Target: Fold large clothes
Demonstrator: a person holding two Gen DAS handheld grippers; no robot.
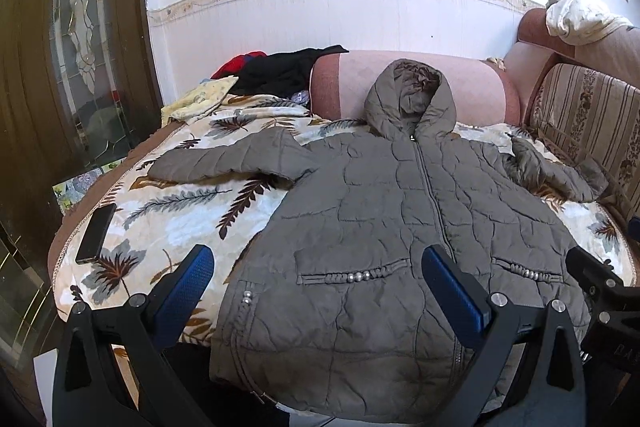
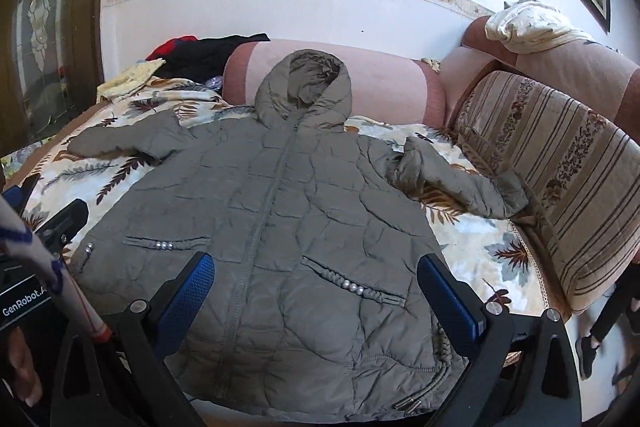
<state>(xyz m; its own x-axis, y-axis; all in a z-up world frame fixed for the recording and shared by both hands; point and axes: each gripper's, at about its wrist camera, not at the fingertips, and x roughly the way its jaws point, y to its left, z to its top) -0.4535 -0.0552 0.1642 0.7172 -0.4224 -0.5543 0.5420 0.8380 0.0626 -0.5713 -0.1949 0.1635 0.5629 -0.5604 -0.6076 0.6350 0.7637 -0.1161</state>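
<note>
- A white wall with a floral border runs along the far side; a glazed wooden door (image 1: 76, 39) stands at the left and a striped cushion (image 2: 560, 183) leans at the right.
- The surface is a sofa bed under a leaf-print cover (image 1: 168, 211), with a pink bolster (image 1: 472, 83) at its far edge.
- A phone (image 1: 96, 233) lies near the left edge; dark and red clothes (image 1: 280, 69) are heaped at the far left.
- The jacket (image 1: 380, 227) lies flat, front up and zipped, in the middle of the cover, its hood (image 1: 410, 99) resting against the bolster and its hem hanging over the near edge.
- Its left sleeve (image 1: 216, 163) stretches out flat; its right sleeve (image 2: 460, 183) is crumpled toward the cushion.
- The left gripper (image 1: 316, 291) hovers over the near left half of the jacket, spread wide and empty.
- The right gripper (image 2: 316, 291) hovers over the near right half, also wide and empty.
- The jacket looks quilted and puffy: soft, light for its bulk, probably springy, and its smooth shell may slide between the pads.
- Good holds seem to be the cuffs, the hem corners or the stitched side seams, where the padding is thinner and a pinch can bite.
- Folding has not begun; the sleeves would likely go in first.
</note>
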